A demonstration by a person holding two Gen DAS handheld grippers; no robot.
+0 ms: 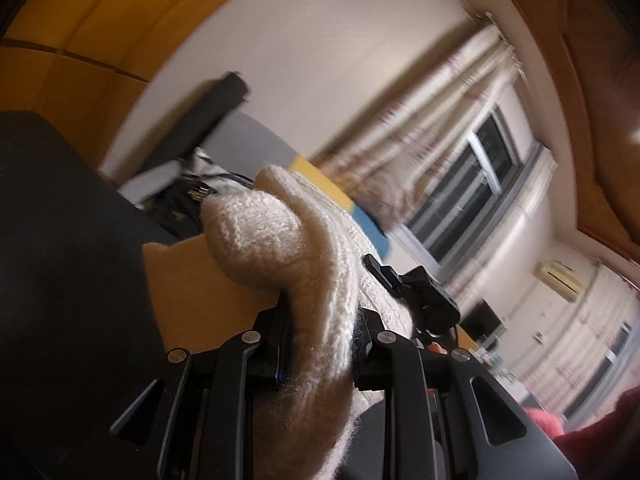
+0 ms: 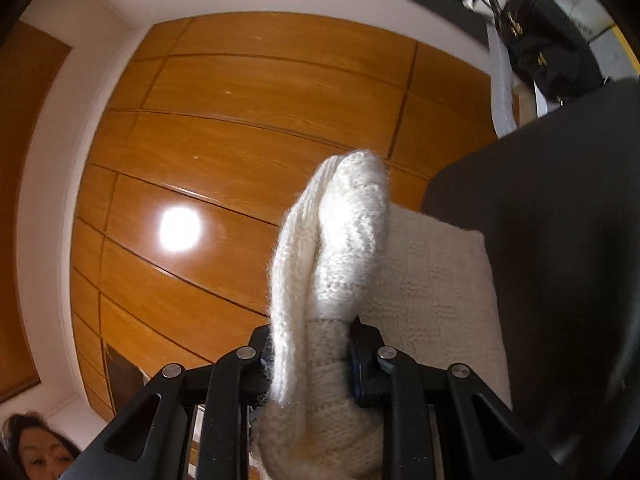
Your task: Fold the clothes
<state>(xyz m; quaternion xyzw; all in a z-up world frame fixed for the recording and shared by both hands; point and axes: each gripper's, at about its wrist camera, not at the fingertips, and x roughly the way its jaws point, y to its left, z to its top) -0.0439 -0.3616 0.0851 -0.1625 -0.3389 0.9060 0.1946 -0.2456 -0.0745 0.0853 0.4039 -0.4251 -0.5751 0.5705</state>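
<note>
Clearly clamped: left gripper point(image 1: 320, 344) and right gripper point(image 2: 310, 356), both on cream chunky-knit sweater point(image 2: 340, 240); could slip loose if tugged apart.

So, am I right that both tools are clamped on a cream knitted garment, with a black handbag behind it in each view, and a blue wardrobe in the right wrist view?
Nearly: the wardrobe is orange-brown wood, not blue, as the right wrist view shows. The rest holds.

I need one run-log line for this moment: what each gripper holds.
left gripper: shut on cream knit garment | right gripper: shut on cream knit garment | garment: lifted, bunched between jaws
</note>
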